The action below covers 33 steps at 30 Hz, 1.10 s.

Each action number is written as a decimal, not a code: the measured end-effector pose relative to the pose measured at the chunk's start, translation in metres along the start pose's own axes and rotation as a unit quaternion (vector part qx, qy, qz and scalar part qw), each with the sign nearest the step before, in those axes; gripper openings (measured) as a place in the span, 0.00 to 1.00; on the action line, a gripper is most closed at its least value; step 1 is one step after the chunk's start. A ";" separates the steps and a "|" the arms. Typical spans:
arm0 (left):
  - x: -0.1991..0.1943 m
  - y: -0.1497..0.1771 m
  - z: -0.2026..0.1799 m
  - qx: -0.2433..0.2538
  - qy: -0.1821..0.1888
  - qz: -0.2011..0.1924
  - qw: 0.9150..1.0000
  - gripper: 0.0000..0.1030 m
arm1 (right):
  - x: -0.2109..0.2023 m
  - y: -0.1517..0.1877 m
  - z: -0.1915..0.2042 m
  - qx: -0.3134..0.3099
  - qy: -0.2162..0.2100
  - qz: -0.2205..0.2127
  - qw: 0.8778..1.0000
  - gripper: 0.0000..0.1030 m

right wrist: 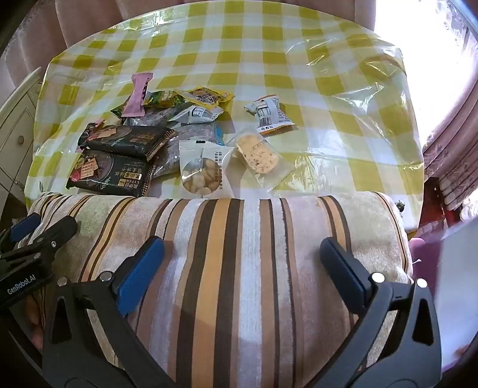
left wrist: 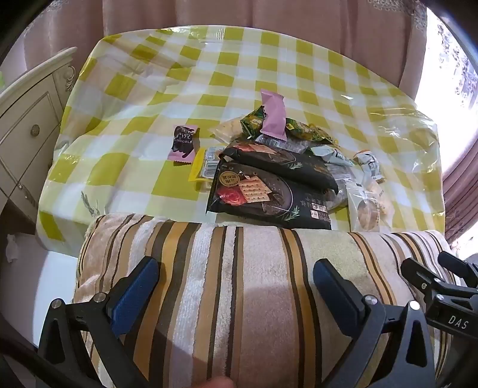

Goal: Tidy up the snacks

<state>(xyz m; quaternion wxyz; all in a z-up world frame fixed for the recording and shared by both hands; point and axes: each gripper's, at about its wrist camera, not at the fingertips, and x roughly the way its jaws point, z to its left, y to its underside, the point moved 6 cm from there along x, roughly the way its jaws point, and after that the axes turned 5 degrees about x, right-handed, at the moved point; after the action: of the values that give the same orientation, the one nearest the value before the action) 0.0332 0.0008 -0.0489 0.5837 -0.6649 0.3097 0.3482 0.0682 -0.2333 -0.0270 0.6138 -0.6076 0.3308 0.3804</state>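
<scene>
A pile of snack packets lies on the yellow checked tablecloth (left wrist: 209, 68). Two black cracker bags (left wrist: 263, 191) (right wrist: 110, 173) lie at the front, with a pink wrapper (left wrist: 273, 115) (right wrist: 139, 95) standing on top. A pink chocolate packet (left wrist: 182, 143) lies alone to the left. A round-biscuit packet (right wrist: 200, 171), a clear-wrapped cracker (right wrist: 258, 153) and a white packet (right wrist: 269, 115) lie to the right. My left gripper (left wrist: 236, 283) and right gripper (right wrist: 242, 265) are open and empty, held over a striped towel (left wrist: 239, 268) (right wrist: 239, 238) in front of the table.
A white drawer cabinet (left wrist: 27, 119) stands left of the table. Pink curtains (left wrist: 269, 15) hang behind. A crinkled clear plastic bag (left wrist: 412, 131) (right wrist: 373, 74) lies at the table's right. A bright window is at the far right.
</scene>
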 end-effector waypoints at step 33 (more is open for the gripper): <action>0.002 0.004 0.000 -0.012 -0.012 0.003 1.000 1.00 | -0.001 0.003 0.001 -0.003 0.003 -0.002 1.000 1.00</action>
<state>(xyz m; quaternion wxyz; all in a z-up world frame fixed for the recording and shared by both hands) 0.0308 -0.0001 -0.0527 0.5787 -0.6665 0.3003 0.3615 0.0652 -0.2325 -0.0272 0.6118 -0.6109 0.3307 0.3783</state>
